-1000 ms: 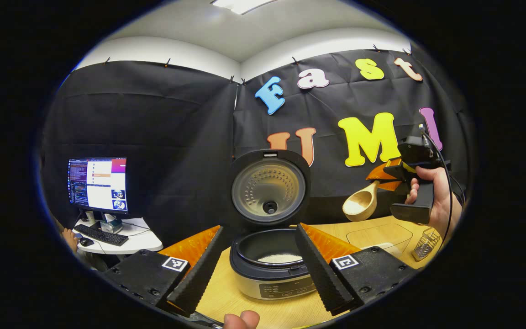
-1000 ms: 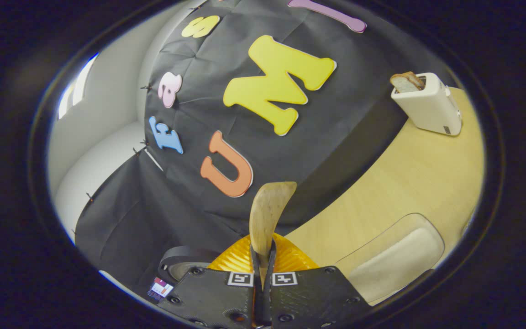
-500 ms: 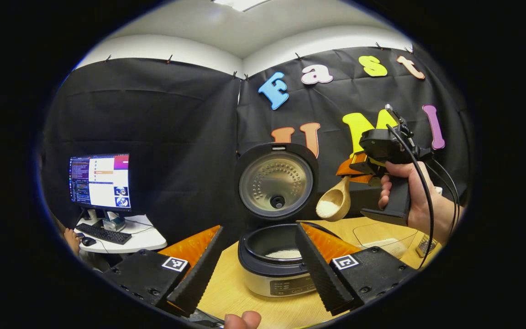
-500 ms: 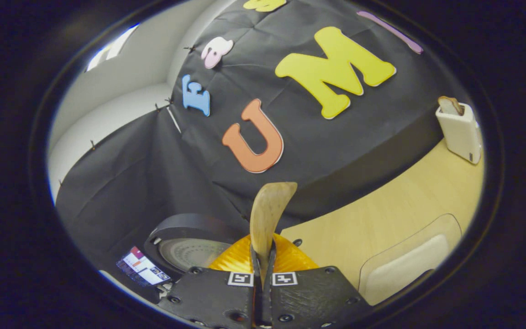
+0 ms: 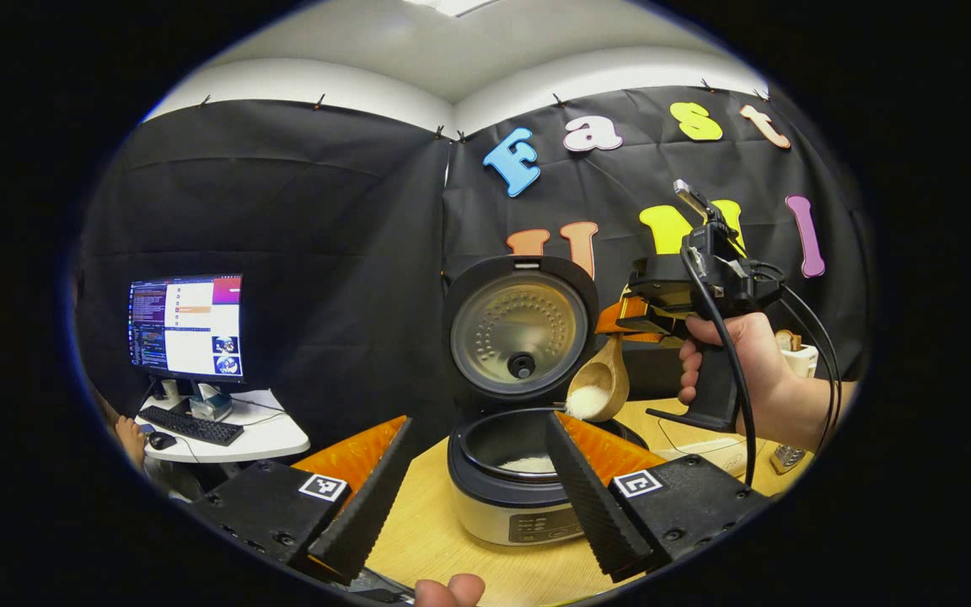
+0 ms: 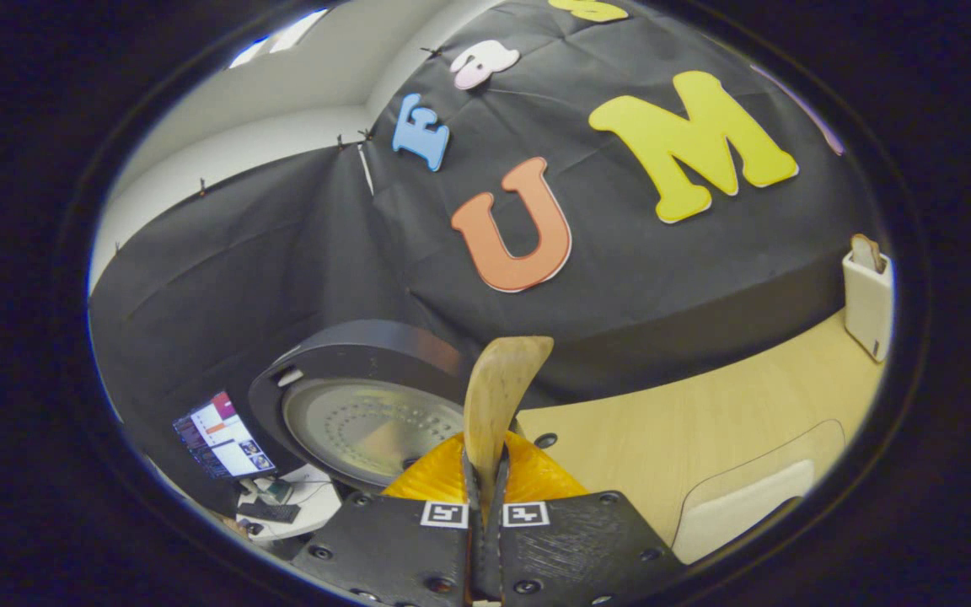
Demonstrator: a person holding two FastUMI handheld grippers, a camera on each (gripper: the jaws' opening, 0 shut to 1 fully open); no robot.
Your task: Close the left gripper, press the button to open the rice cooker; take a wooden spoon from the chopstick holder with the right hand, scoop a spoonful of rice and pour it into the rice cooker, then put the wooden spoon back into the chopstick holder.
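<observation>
The right hand-held gripper (image 5: 650,324) is clamping the wooden spoon (image 5: 599,388), whose rice-filled bowl is hanging over the open rice cooker (image 5: 519,480) at its 2 o'clock rim. The left hand-held gripper (image 5: 477,485) is standing wide apart, holding nothing, near the cooker on the tabletop (image 5: 418,539).

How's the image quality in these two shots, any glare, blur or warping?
Left gripper view: sharp, fisheye bows the walls, soft sheen on the rice cooker lid's metal liner. Right gripper view: tilted and strongly warped, wooden spoon close and slightly soft, no harsh glare.
</observation>
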